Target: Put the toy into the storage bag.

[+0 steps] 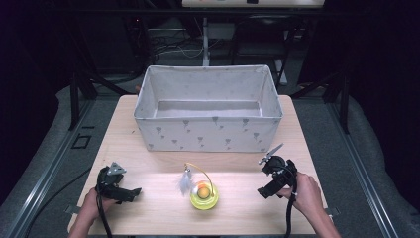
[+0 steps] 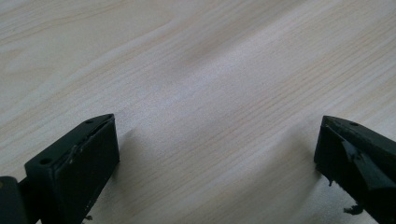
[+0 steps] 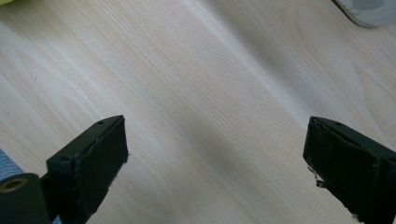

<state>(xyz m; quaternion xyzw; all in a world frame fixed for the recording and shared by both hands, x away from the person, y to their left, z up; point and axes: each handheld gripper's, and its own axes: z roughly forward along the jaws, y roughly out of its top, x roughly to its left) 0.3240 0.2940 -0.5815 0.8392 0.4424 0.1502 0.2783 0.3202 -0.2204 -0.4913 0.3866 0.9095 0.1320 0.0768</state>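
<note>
A hand holds the left gripper (image 1: 130, 192) low on the wooden table (image 1: 158, 213), jaws wide apart with nothing in them. The right gripper (image 1: 264, 189) sits on the other side, spread wide too (just bare wood between its jaws). Between the two, well apart from both, sits a yellow toy (image 1: 204, 195) with a ball and a white feather (image 1: 186, 182). Farther back stands a big grey cloth box (image 1: 208, 133)

Colours and patterns on the pale wood-grain worktop (image 1: 148, 208)

A yellow-green toy (image 1: 204, 197) with an orange ball and white feather is seen; the box (image 1: 208, 135) is light grey, printed with darker grey motifs; both grippers are black.
</note>
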